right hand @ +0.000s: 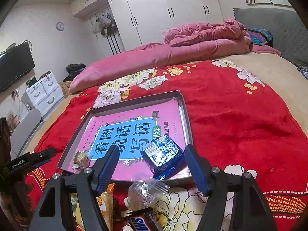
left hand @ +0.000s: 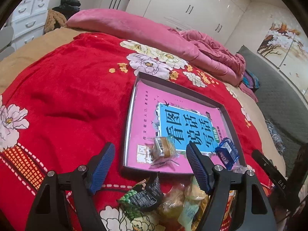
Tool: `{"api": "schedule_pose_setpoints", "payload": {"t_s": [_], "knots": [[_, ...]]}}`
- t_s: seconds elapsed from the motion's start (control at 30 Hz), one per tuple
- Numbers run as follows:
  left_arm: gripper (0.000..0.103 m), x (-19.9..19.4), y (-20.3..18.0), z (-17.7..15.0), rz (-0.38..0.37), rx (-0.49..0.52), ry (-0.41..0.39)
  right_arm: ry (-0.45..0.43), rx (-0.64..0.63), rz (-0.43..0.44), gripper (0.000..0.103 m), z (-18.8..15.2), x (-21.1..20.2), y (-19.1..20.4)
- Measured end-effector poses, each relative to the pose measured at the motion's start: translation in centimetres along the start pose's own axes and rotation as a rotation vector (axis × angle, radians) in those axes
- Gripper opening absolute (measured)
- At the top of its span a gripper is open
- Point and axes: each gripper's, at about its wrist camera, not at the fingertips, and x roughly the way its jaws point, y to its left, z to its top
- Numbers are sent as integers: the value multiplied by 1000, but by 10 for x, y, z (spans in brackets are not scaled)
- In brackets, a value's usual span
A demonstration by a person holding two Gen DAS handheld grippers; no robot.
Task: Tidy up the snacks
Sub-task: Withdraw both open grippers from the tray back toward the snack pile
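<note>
Blue snack pack [right hand: 163,155] and brown cake [left hand: 163,146] are seen lying in the tray [right hand: 132,102]. Left gripper [left hand: 150,162] and right gripper [right hand: 152,163] are spread wide, nothing pinched.

My bed's red floral blanket [right hand: 231,119] carries a shallow grey cardboard tray [right hand: 187,119] mid-surface and loose wrapped snacks [left hand: 165,200] at its near edge.

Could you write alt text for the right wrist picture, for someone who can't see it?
An open tool hovers over a shallow tray on a red blanket, empty. A blue snack packet lies in the tray on a pink book; more snacks wait nearby.
</note>
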Motion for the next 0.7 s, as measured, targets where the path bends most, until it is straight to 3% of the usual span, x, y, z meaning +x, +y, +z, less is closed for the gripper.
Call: {"api": "schedule_pose_setpoints", "payload": {"t_s": [0.17, 0.7], "knots": [[78, -4, 1, -3, 15, 0, 4, -6, -12, 7, 75, -2, -6, 5], [78, -18, 5, -13, 32, 9, 20, -3, -58, 24, 77, -11, -21, 23]]}}
